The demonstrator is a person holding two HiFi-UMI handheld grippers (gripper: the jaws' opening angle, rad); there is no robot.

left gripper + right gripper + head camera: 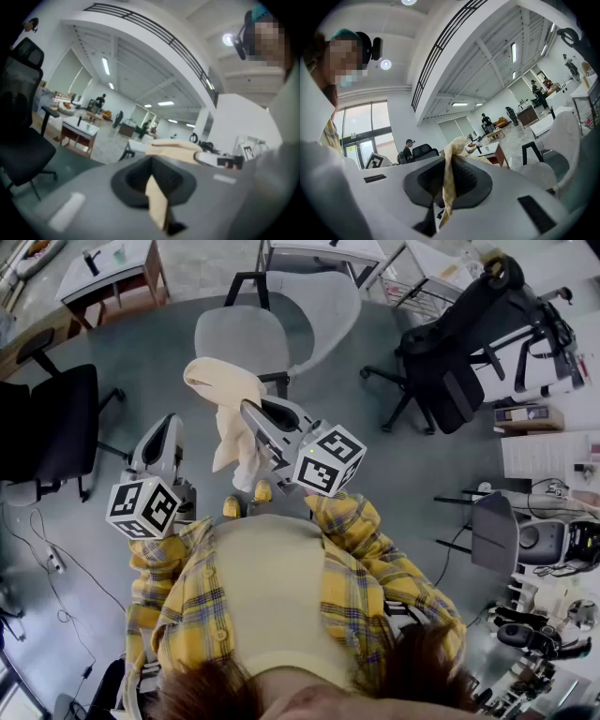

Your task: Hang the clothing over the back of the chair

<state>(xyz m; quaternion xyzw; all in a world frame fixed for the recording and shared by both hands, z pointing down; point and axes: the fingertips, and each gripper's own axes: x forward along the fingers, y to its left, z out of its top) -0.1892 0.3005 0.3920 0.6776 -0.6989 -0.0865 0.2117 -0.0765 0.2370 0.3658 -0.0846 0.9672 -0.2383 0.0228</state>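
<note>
— So, where are we holding the clothing at this point?

— We are gripping it with both claws. The right claw is clenching a fold of the cream fabric, which is running up between its jaws and spilling over their tips. The left claw is pinching a narrower strip of the same garment, and its jaws are closed on it too.

— Why are we taking two holds rather than one?

— We are guessing it is to keep the piece spread, so that it is draping as a sheet instead of bunching into a rope. Most of the cloth is hanging just beside and below the right claw, on the side facing the left claw.

— And the chair?

— It is standing ahead of both claws, apart from them. Its pale grey backrest is lying beyond the seat, off to the right of the right claw. Nothing is resting on it yet.

— So we are not hanging anything so far?

— We are reading this as the carrying stage, with the garment lifted and the chair not reached.

— What are we watching for next?

— We are thinking the fabric needs to be going up and over the top edge of the backrest before either claw is letting go. Releasing early, we are risking it sliding onto the seat or the floor.
</note>
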